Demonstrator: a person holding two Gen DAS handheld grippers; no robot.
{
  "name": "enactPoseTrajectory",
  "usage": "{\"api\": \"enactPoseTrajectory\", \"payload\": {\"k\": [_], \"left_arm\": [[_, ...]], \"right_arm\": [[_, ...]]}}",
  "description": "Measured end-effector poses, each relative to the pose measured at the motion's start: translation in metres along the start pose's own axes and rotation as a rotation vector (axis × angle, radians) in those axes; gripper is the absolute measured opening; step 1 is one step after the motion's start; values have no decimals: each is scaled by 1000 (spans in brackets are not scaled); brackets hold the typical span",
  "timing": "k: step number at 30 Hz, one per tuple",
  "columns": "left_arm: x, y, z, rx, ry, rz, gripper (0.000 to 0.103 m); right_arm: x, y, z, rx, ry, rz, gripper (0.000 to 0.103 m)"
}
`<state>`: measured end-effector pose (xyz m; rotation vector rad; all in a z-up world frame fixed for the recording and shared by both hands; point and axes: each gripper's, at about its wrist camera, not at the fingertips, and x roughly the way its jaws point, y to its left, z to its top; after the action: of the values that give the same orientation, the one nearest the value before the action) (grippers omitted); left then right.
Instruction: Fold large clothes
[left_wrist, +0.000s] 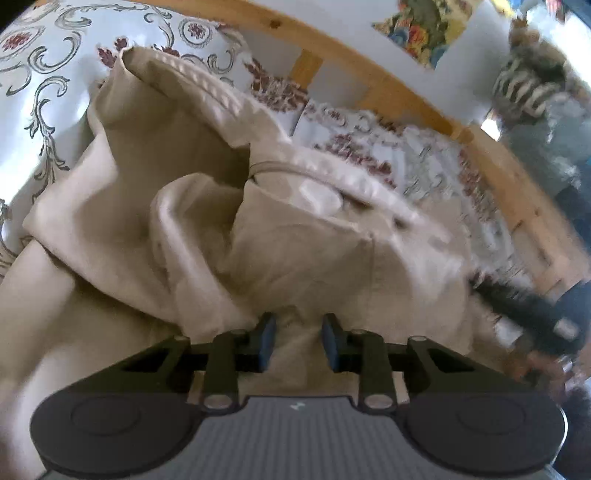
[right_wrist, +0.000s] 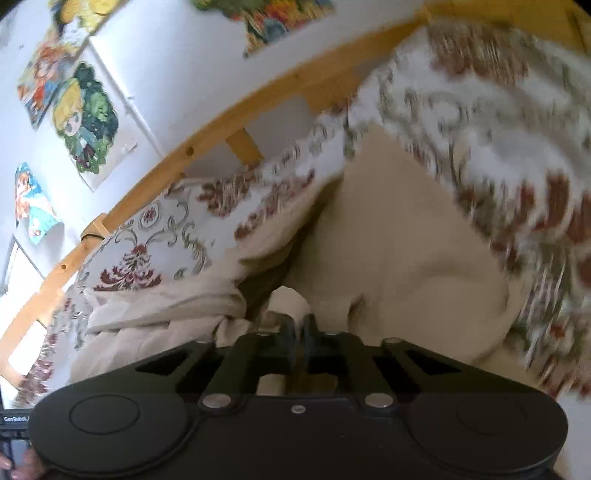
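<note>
A large beige garment (left_wrist: 207, 229) with a ribbed waistband and a drawstring lies crumpled on a patterned bedspread (left_wrist: 40, 85). My left gripper (left_wrist: 298, 332) hovers at its near edge with the jaws apart and fabric lying between the blue pads (left_wrist: 267, 343). In the right wrist view the same beige garment (right_wrist: 399, 251) is bunched up. My right gripper (right_wrist: 299, 325) is shut on a fold of it and holds it raised. The right side of that view is blurred by motion.
A wooden bed rail (left_wrist: 369, 70) runs along the far side of the bed, also in the right wrist view (right_wrist: 207, 129). Cartoon posters (right_wrist: 85, 118) hang on the white wall. A dark blurred object (left_wrist: 528, 306) shows at the right of the left wrist view.
</note>
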<state>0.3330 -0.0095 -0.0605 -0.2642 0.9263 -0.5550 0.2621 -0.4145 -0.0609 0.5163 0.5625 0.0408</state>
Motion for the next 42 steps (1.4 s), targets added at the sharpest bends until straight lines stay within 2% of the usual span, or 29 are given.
{"api": "enactPoseTrajectory", "payload": {"k": [3, 6, 8, 9, 10, 12, 14, 16, 18, 20, 22, 25, 28, 32, 35, 37, 40, 42], "left_arm": [[16, 0, -2, 3, 31, 22, 18], [20, -1, -3, 34, 28, 23, 16], [17, -1, -2, 53, 36, 19, 17], [11, 0, -1, 50, 37, 4, 17], [5, 1, 0, 40, 33, -15, 21], [-10, 2, 3, 30, 2, -50, 32], [-25, -3, 8, 58, -73, -66, 52], [-34, -12, 17, 91, -151, -71, 55], [-34, -23, 29, 102, -199, -85, 60], [-18, -39, 43, 124, -219, -21, 66], [3, -50, 51, 162, -199, 55, 65], [33, -53, 51, 259, -179, 168, 64], [53, -46, 50, 277, -158, 221, 60], [58, -33, 50, 272, -148, 199, 60], [35, -24, 49, 193, -158, 125, 61], [13, -16, 48, 122, -194, 84, 65], [-3, -14, 67, 172, -283, 113, 69], [1, -16, 90, 232, -332, 144, 70]], "right_arm": [[-4, 10, 11, -126, -85, -59, 1], [17, 5, 11, -165, -74, -116, 1], [27, -1, 6, -137, -47, -143, 2], [27, -3, 5, -123, -34, -149, 8], [26, -2, 6, -122, -31, -163, 19], [15, 3, 8, -149, -66, -179, 29], [5, 9, 11, -155, -101, -174, 38], [-5, 20, 12, -176, -150, -166, 55], [-11, 37, 10, -226, -188, -130, 62], [-12, 56, 4, -287, -206, -87, 65], [-6, 71, -5, -368, -196, -78, 75], [9, 80, -23, -431, -139, -106, 75], [26, 78, -34, -461, -105, -167, 75], [41, 74, -36, -466, -78, -223, 76], [34, 73, -34, -474, -83, -214, 76], [19, 76, -25, -496, -136, -192, 78], [6, 80, 3, -491, -225, -186, 89], [17, 77, 25, -465, -235, -157, 92]]}}
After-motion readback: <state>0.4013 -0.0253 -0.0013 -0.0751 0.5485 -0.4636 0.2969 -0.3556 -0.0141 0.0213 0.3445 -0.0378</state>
